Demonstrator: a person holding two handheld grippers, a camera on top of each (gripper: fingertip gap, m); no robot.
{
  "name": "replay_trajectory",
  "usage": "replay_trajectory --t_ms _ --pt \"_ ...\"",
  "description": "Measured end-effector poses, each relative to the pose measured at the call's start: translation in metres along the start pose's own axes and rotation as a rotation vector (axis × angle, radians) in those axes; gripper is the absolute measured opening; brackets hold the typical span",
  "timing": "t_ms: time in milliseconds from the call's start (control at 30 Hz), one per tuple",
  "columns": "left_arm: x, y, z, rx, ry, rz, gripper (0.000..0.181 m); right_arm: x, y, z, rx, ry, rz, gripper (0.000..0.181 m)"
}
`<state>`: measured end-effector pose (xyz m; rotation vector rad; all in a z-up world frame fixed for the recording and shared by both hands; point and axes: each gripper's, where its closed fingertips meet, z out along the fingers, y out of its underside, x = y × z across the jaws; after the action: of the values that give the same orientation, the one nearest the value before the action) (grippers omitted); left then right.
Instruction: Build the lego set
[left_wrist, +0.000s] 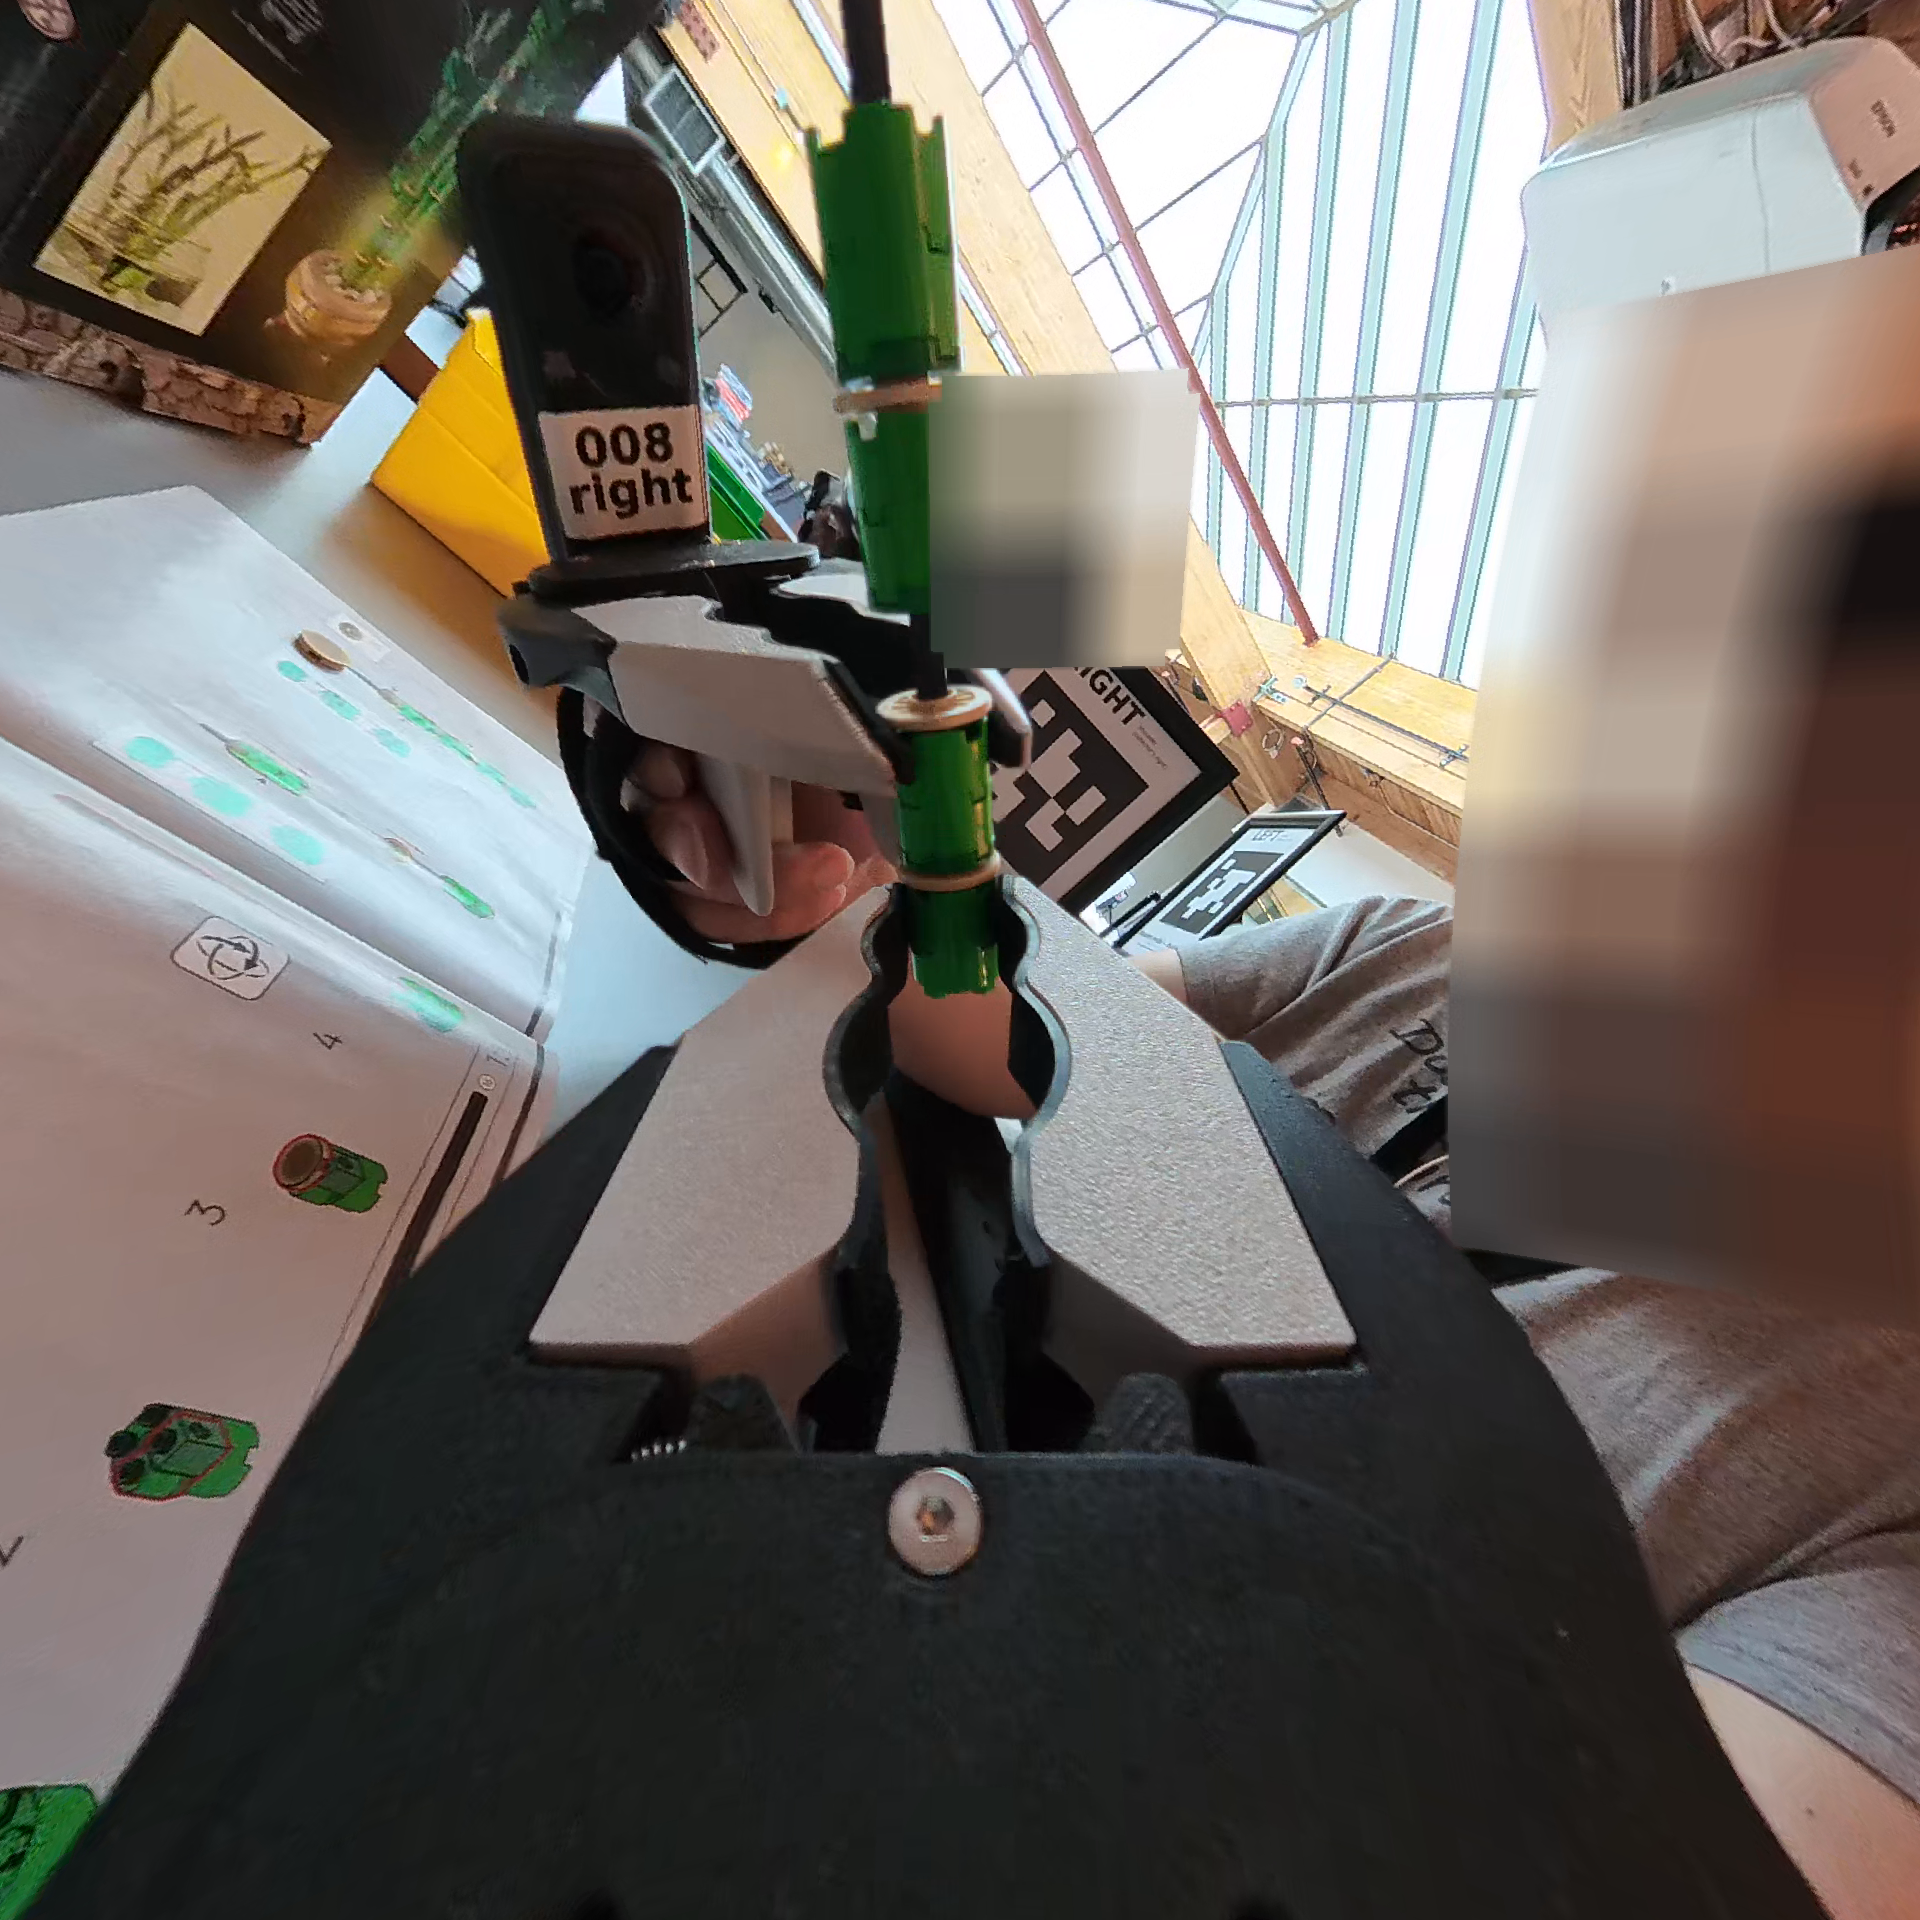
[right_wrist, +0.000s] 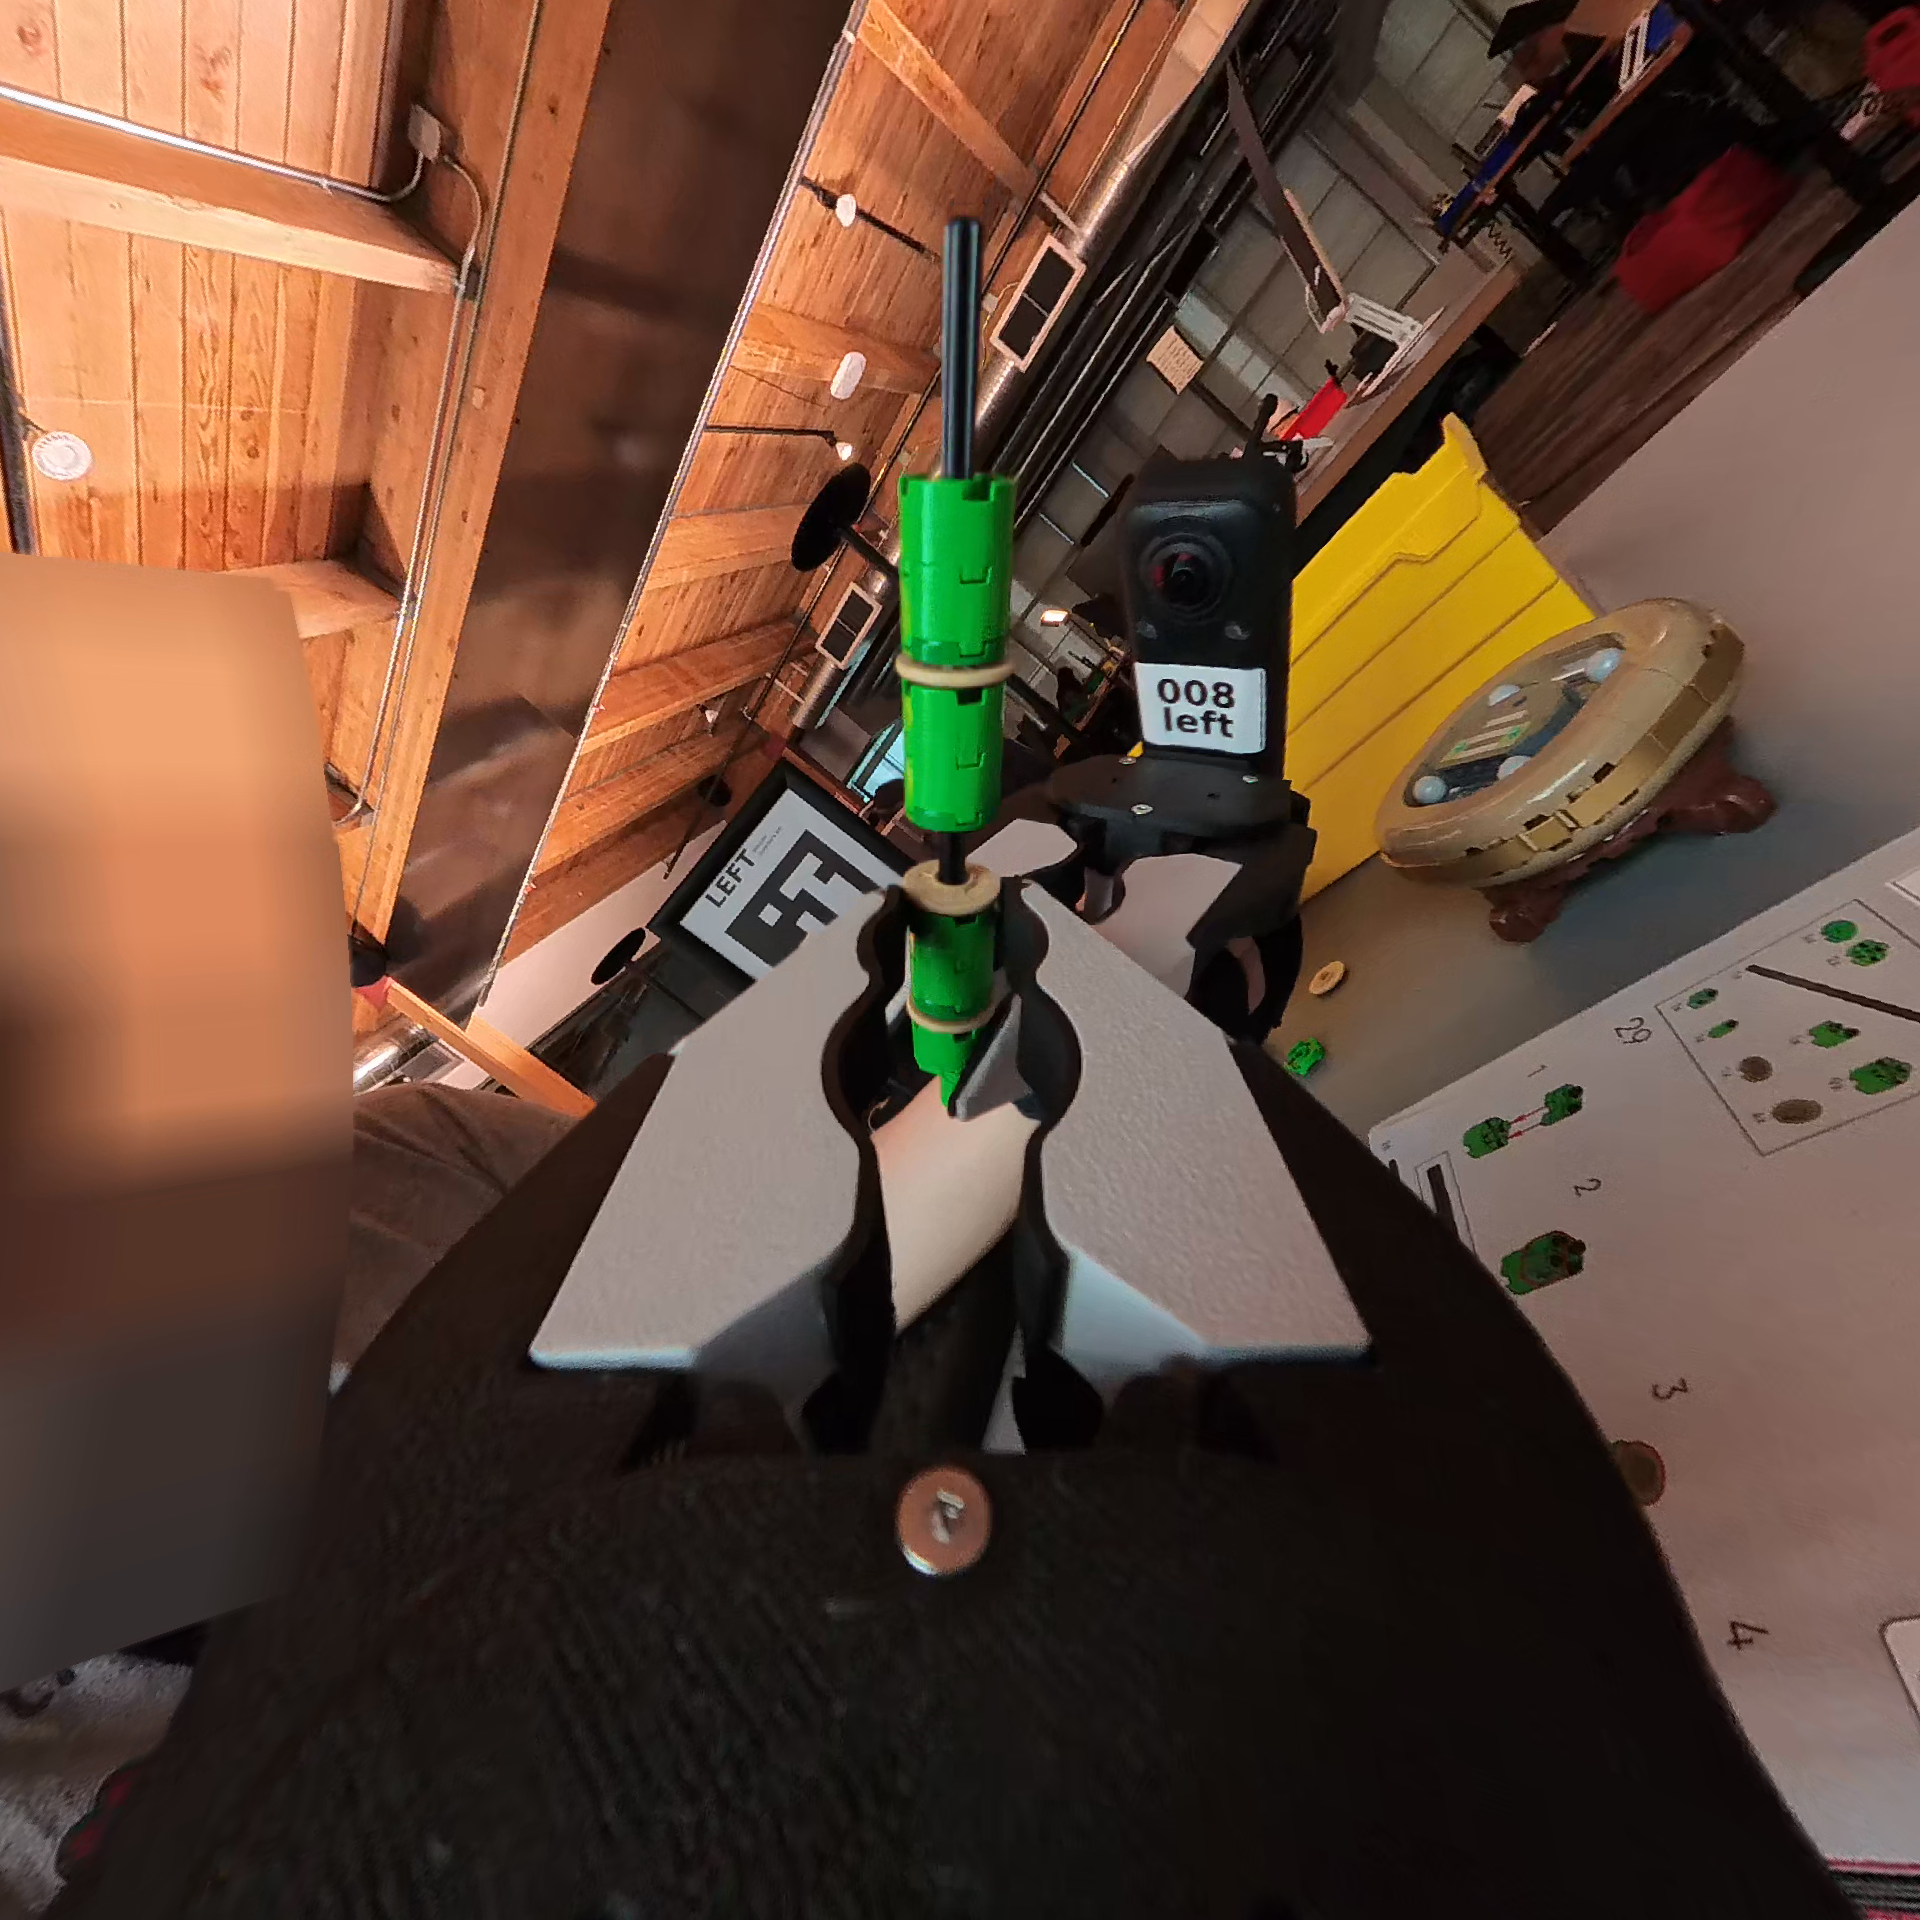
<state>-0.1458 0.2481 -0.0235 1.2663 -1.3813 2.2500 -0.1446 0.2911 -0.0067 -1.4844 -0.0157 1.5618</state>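
A green bamboo stalk (left_wrist: 888, 260) made of round green segments and tan rings is threaded on a black axle (right_wrist: 958, 343) and held upright in the air. My left gripper (left_wrist: 948, 914) is shut on its lowest green segment (left_wrist: 951, 961). My right gripper (right_wrist: 951, 914) is shut on the segment just above, between two tan rings (right_wrist: 948, 891). A short bare stretch of axle separates these lower segments from the upper ones (right_wrist: 954, 582). The right gripper also shows in the left wrist view (left_wrist: 940, 717), and the left gripper in the right wrist view (right_wrist: 977, 1081).
The open instruction booklet (left_wrist: 260, 935) (right_wrist: 1714, 1247) lies on the grey table. A round tan base on brown feet (right_wrist: 1569, 748), a yellow bin (right_wrist: 1423, 623), a loose green piece (right_wrist: 1302, 1057) and a tan disc (right_wrist: 1326, 977) are nearby. The set's box (left_wrist: 208, 208) stands behind. Left and right tips are no more than a few centimetres apart.
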Motion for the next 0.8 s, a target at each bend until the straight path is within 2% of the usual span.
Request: replay_trajectory --t_ms 33,200,333,400,633,800 --pt "0.000 0.002 0.001 -0.012 -0.002 0.003 0.013 -0.002 0.001 0.000 -0.008 -0.004 -0.008 0.017" --pt "0.001 0.004 0.002 -0.022 0.016 -0.017 0.013 -0.002 0.005 0.001 -0.048 0.021 -0.041 0.015" --pt "0.002 -0.006 -0.002 0.046 0.035 -0.042 0.021 0.002 -0.002 -0.003 0.000 0.038 -0.016 0.015" --pt "-0.001 -0.007 -0.005 0.054 0.012 -0.040 0.032 0.008 -0.004 -0.006 0.016 0.071 -0.009 0.015" --pt "-0.017 -0.007 -0.016 0.057 -0.099 -0.045 0.034 0.012 -0.008 -0.010 0.047 0.086 0.019 0.015" --pt "-0.017 -0.003 -0.010 0.038 -0.074 -0.066 0.035 0.011 -0.003 -0.004 0.011 0.093 0.005 0.015"
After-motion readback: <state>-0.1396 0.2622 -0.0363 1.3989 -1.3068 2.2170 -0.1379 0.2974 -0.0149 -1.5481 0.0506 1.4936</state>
